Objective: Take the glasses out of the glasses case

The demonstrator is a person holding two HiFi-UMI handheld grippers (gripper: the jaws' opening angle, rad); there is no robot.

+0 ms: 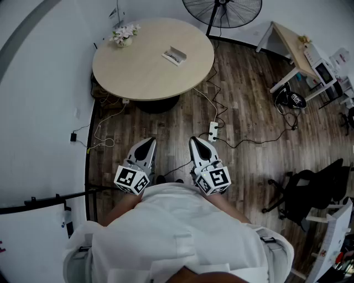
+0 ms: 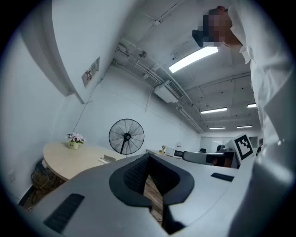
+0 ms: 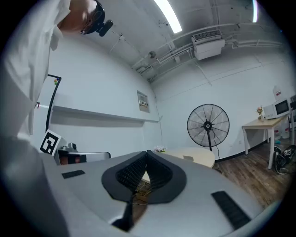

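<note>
Counts: 2 tools, 1 case, 1 round worktop, 1 flower pot, 1 fan, 1 power strip, 1 desk, 1 microwave, 1 chair.

Left tool (image 1: pixel 146 142) and right tool (image 1: pixel 198 141) were held side by side close to the person's body, tips aimed at 12 o'clock. Both had their jaws pressed together at the tips with nothing between them; only floor showed through the gap behind the pads.

Case (image 1: pixel 174 55) lay on the worktop (image 1: pixel 144 72) at 12 o'clock from the tools, well apart from both, toward the far right part of the top. It was too small to tell whether glasses were inside. Flower pot (image 1: pixel 124 35) stood near the worktop's far left edge, at 11 o'clock.

Room to move: bare wood floor (image 1: pixel 238 83) lay between the tools and the worktop's near edge. Power strip (image 1: pixel 213 131) sat just ahead of the right tool, with cables (image 1: pixel 254 142) trailing toward 3 o'clock. A wall (image 1: pixel 38 110) ran close along the left. Fan (image 1: pixel 222 11) stood at 1 o'clock, past the worktop. Desk (image 1: pixel 290 41) with the microwave (image 1: pixel 321 63) was at 2 o'clock, chair (image 1: pixel 310 193) at 4 o'clock.

Writing: a black bag (image 1: pixel 296 100) under the desk had white print, too small to read.
</note>
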